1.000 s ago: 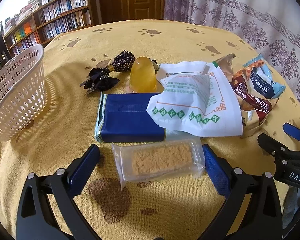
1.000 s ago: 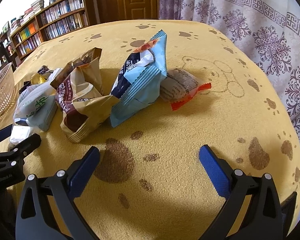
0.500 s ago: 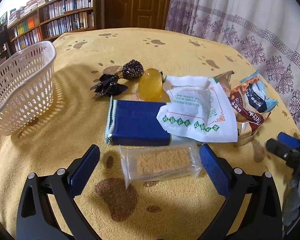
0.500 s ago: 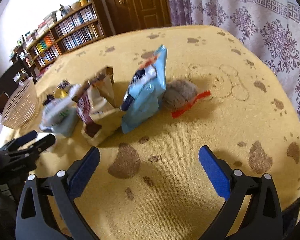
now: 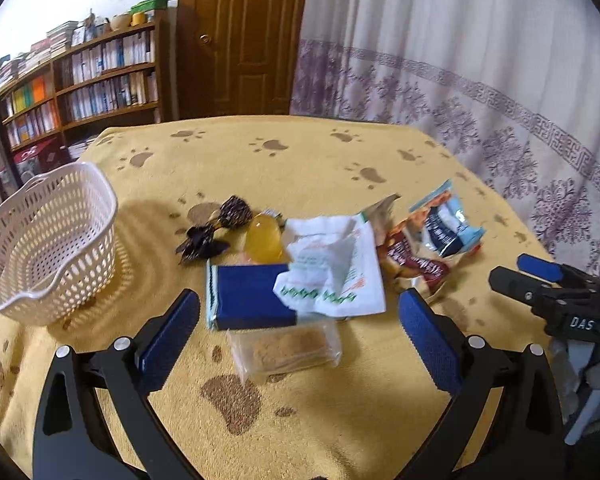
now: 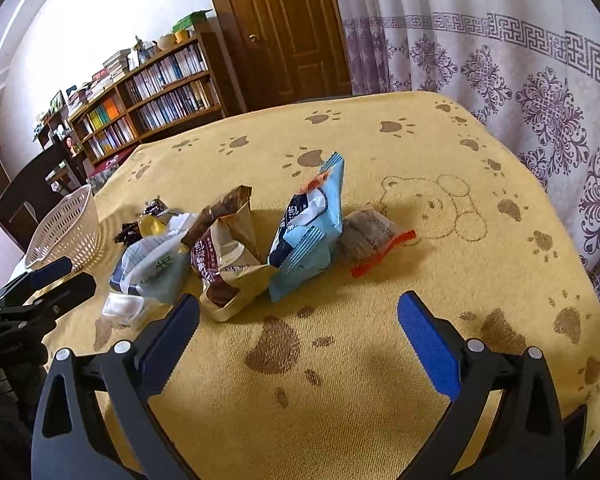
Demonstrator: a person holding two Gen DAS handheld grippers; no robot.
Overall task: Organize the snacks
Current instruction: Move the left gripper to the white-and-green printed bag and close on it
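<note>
The left hand-held gripper (image 5: 298, 334) is spread wide and grasps nothing. Just ahead of it, between its two blue pads, lies a clear packet of biscuit (image 5: 286, 350) flat on the yellow surface (image 5: 340, 420). Beyond the packet sits a blue packet (image 5: 248, 296), partly covered by a white wrapper (image 5: 332, 272), with a yellow jelly (image 5: 264, 238) and a dark twisted sweet (image 5: 216, 232) further ahead. The white basket (image 5: 48, 244) stands empty, ahead and well to the left.

The right hand-held gripper (image 6: 298, 334) is likewise released and empty. A brown bag (image 6: 228, 252) and a light blue bag (image 6: 308, 232) stand ahead of it, a little left of centre, with a red-edged packet (image 6: 372, 240) behind them.

No snack appears to be in the basket yet, so the step in hand is likely a first pick with the left gripper. To do it well, lower the pads to either side of the biscuit packet's short ends, low enough to catch the biscuit and not just the slippery film, then squeeze gently so it does not crumble. Lift straight up to avoid dragging the white wrapper along.
</note>
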